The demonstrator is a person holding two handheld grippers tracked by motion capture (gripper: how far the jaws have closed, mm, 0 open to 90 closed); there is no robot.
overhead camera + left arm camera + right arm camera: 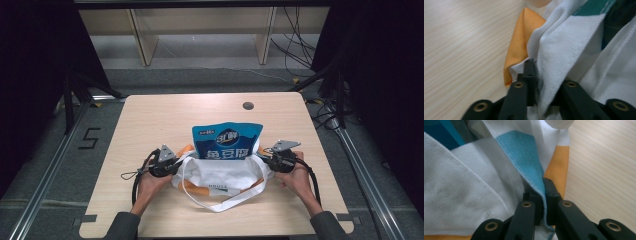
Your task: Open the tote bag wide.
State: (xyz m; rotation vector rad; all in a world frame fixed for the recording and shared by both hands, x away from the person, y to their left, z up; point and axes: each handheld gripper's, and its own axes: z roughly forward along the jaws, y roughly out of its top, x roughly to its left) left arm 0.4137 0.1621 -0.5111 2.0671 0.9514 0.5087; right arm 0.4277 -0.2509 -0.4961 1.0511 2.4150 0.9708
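- The bag (220,182), a white cloth tote with orange panels and a teal-edged rim, lay on the near middle of the counter (150,125), its mouth facing away from the person.
- A blue pouch (227,140) with white lettering stood in that mouth, its upper part rising above the rim and its lower part hidden inside the cloth.
- A white strap (220,204) of the bag looped out over the counter on the person's side.
- The left tool (172,164) sat at the bag's left rim. In the left gripper view (541,82), white cloth lay between its jaws, which stood somewhat apart; one pad lay against the fabric, and whether the other pressed it could not be told. An orange corner (520,42) of the bag showed just beyond the tips.
- The right tool (267,160) sat at the bag's right rim. In the right gripper view (544,200), its jaws were pinched tight on the blue-trimmed hem, with the cloth edge running down between the pads.
- Both hands came in from the near edge, the left hand (150,182) and the right hand (297,177) well apart, with the bag between them.
- A dark round hole (248,105) marked the far part of the counter, well away from the bag.
- Beyond the counter stood a pale wooden frame (145,45) on a grey floor, with cables (295,45) trailing at the far right.
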